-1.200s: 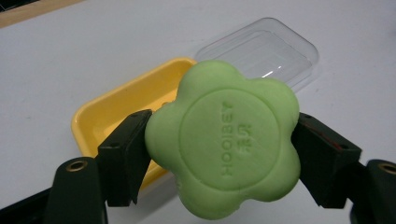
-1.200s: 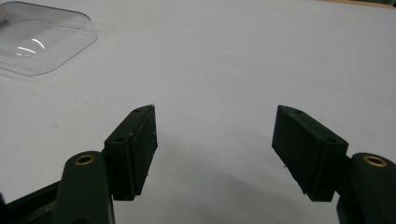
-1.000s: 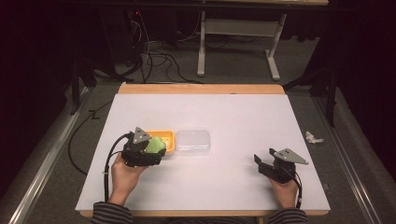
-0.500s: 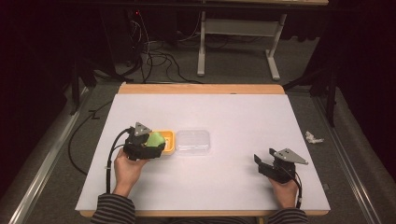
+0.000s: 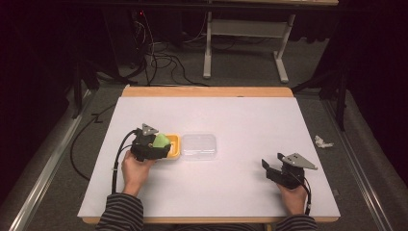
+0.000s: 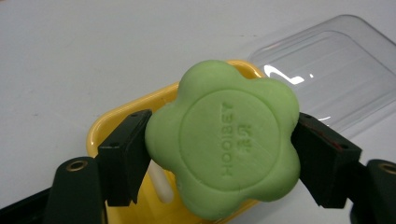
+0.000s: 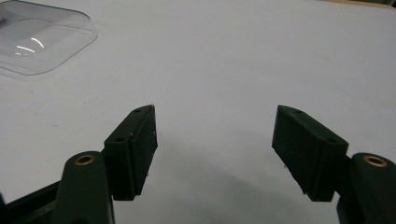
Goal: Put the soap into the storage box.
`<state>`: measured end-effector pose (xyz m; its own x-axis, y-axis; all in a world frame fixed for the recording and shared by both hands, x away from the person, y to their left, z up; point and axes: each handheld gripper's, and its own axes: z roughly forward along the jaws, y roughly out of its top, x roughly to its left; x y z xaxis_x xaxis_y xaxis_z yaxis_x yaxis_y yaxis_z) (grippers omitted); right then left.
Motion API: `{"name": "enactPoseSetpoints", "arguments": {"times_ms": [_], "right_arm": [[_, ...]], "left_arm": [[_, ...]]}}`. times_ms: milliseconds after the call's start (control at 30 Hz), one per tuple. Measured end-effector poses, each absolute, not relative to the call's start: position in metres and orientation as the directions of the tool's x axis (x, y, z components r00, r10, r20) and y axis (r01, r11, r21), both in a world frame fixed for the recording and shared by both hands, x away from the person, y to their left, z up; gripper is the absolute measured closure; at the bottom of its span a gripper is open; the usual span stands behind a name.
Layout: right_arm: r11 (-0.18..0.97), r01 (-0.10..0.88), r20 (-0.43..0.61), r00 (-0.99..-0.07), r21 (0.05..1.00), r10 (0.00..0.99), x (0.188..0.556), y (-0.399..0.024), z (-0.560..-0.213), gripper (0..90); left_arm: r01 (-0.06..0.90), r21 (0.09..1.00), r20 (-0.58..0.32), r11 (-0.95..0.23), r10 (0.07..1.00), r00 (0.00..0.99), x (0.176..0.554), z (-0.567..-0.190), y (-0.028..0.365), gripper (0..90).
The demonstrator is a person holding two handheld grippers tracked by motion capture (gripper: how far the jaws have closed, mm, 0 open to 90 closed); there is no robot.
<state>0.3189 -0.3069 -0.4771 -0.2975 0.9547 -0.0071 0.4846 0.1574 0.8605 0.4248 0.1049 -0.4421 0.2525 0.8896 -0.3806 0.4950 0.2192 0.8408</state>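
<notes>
A green flower-shaped soap [image 6: 224, 140] with stamped letters sits between the pads of my left gripper [image 6: 223, 158], which is shut on it. It hangs just over a yellow soap dish [image 6: 126, 116], with a small white piece lying inside the dish. From above, the soap [image 5: 160, 141] and left gripper [image 5: 155, 145] are at the left end of the yellow dish [image 5: 174, 149]. A clear plastic lid [image 5: 199, 147] lies flat right beside the dish; the same lid [image 6: 336, 70] shows behind the soap. My right gripper [image 7: 224, 149] stands open over bare table, at the front right [image 5: 273, 169].
The white table top [image 5: 240, 120] has a wooden far edge. The clear lid [image 7: 37, 39] appears at the upper left of the right gripper view. A crumpled white scrap [image 5: 322, 142] lies on the floor off the table's right side. Cables and a desk frame stand beyond.
My left gripper has carried the green soap a little rightward and down over the yellow dish. The right gripper has stayed where it was.
</notes>
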Motion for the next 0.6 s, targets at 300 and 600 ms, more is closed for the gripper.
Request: {"name": "enactPoseSetpoints", "arguments": {"times_ms": [300, 600], "right_arm": [[0.158, 0.484, -0.008, -0.298, 0.860, 0.954, 0.319, -0.307, -0.477, 31.4], [0.158, 0.484, -0.007, -0.299, 0.861, 0.954, 0.319, -0.307, -0.477, 31.2]], "left_arm": [[0.505, 0.836, -0.372, 0.213, 0.898, 0.236, 0.433, -0.451, 0.100, 26.8], [0.524, 0.828, -0.353, 0.199, 0.912, 0.211, 0.439, -0.460, 0.100, 26.8]]}}
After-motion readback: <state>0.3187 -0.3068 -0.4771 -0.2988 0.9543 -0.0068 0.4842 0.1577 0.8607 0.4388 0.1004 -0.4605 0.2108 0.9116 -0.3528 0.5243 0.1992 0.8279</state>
